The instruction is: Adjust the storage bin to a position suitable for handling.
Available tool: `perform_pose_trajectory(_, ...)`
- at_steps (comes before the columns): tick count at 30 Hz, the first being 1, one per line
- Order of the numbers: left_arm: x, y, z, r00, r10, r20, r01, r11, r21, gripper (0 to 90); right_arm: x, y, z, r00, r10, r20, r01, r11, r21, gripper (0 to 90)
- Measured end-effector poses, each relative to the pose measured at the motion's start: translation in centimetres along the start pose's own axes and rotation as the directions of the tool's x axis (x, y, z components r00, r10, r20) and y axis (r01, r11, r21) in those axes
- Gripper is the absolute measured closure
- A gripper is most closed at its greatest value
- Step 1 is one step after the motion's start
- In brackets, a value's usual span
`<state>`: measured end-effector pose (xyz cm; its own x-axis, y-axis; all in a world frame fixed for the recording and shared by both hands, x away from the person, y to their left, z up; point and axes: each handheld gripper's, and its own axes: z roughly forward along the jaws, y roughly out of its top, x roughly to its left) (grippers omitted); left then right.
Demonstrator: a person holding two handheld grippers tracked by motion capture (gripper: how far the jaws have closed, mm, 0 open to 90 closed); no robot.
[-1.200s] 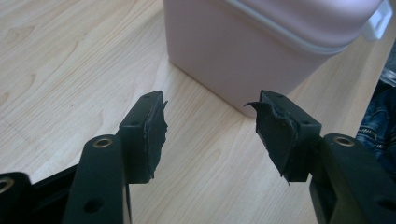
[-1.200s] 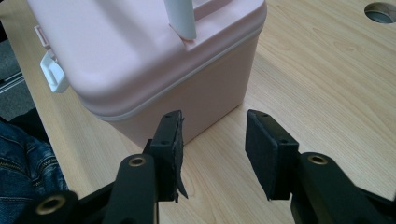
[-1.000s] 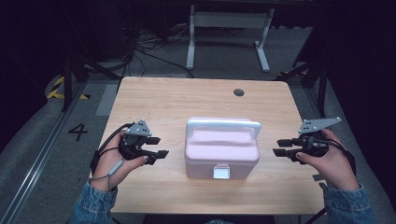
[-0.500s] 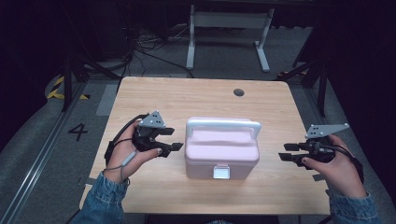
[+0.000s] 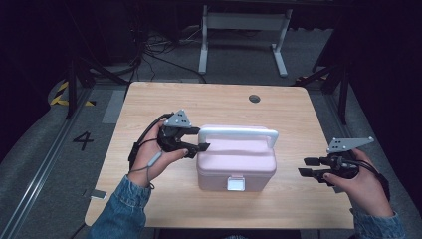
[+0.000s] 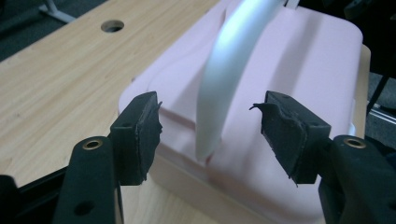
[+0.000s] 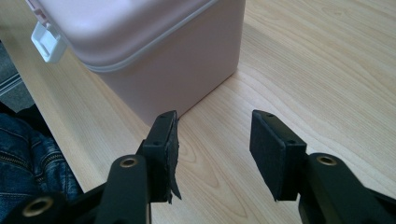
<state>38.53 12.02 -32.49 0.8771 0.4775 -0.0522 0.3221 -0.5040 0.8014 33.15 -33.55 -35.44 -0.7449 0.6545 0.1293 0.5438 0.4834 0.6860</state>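
Pink storage box (image 5: pixel 235 164) near bench (image 5: pixel 209 102) centre, a little toward 6 o'clock in the high view, lid down, white latch (image 5: pixel 236 183) on the wall facing 6 o'clock. White carrying handle (image 5: pixel 238 133) raised upright across the lid, spanning 9 to 3 o'clock.

Left tongs (image 5: pixel 200 141) at the box's 9 o'clock edge, tips reaching over the lid beside the handle's left end. Released: jaws spread wide, having just been opening. Seen in the left gripper view, handle (image 6: pixel 233 70) rising between the two black pads (image 6: pixel 140 133), a clear gap on either side, neither pad touching it; pink lid (image 6: pixel 303 56) spreading behind and below. Round cable hole (image 6: pixel 112 25) in the bench at 11 o'clock of that view.

Right tongs (image 5: pixel 309 167) at 3 o'clock of the box, well apart from it, pointing toward its side wall, low over the bench. Released too, jaws wide after just opening, only bare wood between them. In the right gripper view, box corner (image 7: pixel 187 70) standing beyond the pads (image 7: pixel 166 149) at 11 o'clock, latch (image 7: pixel 46 39) at 10 o'clock, a denim sleeve (image 7: pixel 28 158) at 8 o'clock.

Round hole (image 5: pixel 254 98) in the bench at 12 o'clock of the box, near the far edge.
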Motion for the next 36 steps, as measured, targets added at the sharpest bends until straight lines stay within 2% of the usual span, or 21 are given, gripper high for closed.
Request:
perform_pose_trajectory(2, 0.2, 0.2, 0.6, 0.9998, 0.012, 0.015, -0.011, 0.9998, -0.019, 38.3, 0.0, -0.1, 0.0, 1.0000, 0.000, -0.002, 0.000, 1.000, -0.001, 52.6)
perform_pose_trajectory(3, 0.5, 0.3, 1.2, 0.9992, 0.020, 0.035, -0.019, 0.9994, -0.028, 38.3, 0.0, -0.1, 0.0, 1.0000, 0.000, -0.007, 0.000, 1.000, -0.003, 52.6)
perform_pose_trajectory(5, 0.6, 0.5, 2.0, 0.9989, 0.013, 0.045, -0.012, 0.9997, -0.019, 39.9, 0.1, 0.0, -0.1, 0.9998, -0.002, -0.020, 0.002, 1.000, -0.011, 52.6)
perform_pose_trajectory(8, 0.4, 0.7, 2.7, 0.9994, 0.018, 0.030, -0.018, 0.9998, -0.012, 43.4, 0.1, 0.0, 0.0, 0.9996, -0.004, -0.026, 0.004, 1.000, -0.010, 52.6)
perform_pose_trajectory(12, 0.3, 1.3, 2.8, 0.9943, 0.106, 0.005, -0.106, 0.9943, 0.012, 51.3, 0.0, 0.0, 0.0, 0.9993, -0.006, -0.036, 0.006, 1.000, -0.015, 52.2)
perform_pose_trajectory(14, 0.2, 1.4, 2.7, 0.9938, 0.111, 0.007, -0.111, 0.9937, 0.013, 53.6, -0.1, 0.0, -0.1, 0.9993, -0.006, -0.036, 0.005, 1.000, -0.025, 52.2)
perform_pose_trajectory(17, 0.2, 1.4, 2.6, 0.9929, 0.117, 0.024, -0.117, 0.9932, -0.001, 61.5, -0.1, 0.0, -0.1, 0.9991, -0.007, -0.041, 0.006, 1.000, -0.028, 52.2)
perform_pose_trajectory(18, 0.1, 1.3, 2.5, 0.9927, 0.115, 0.037, -0.114, 0.9931, -0.028, 62.6, -0.1, 0.0, -0.1, 0.9990, -0.005, -0.044, 0.003, 1.000, -0.028, 52.2)
perform_pose_trajectory(19, 0.1, 1.3, 2.5, 0.9927, 0.115, 0.037, -0.114, 0.9931, -0.028, 64.0, -0.1, 0.0, -0.1, 0.9990, -0.005, -0.044, 0.003, 1.000, -0.028, 52.2)
perform_pose_trajectory(22, 0.0, 1.5, 2.1, 0.9884, 0.152, 0.009, -0.151, 0.9865, -0.063, 65.1, -0.2, 0.0, 0.0, 0.9988, -0.008, -0.047, 0.007, 1.000, -0.027, 52.2)
perform_pose_trajectory(26, -0.2, 1.6, 1.5, 0.9902, 0.138, 0.023, -0.136, 0.9877, -0.077, 72.2, 0.1, 0.1, -0.1, 0.9962, -0.014, -0.086, 0.010, 0.999, -0.052, 52.2)
perform_pose_trajectory(28, -0.3, 1.7, 1.3, 0.9901, 0.139, 0.016, -0.138, 0.9880, -0.070, 72.9, 0.1, 0.2, -0.2, 0.9963, -0.011, -0.085, 0.006, 0.998, -0.058, 52.2)
perform_pose_trajectory(36, -0.3, 2.3, 1.0, 0.9920, 0.121, 0.034, -0.120, 0.9918, -0.046, 73.6, 0.2, 0.3, -0.1, 0.9966, -0.017, -0.081, 0.012, 0.998, -0.057, 52.3)
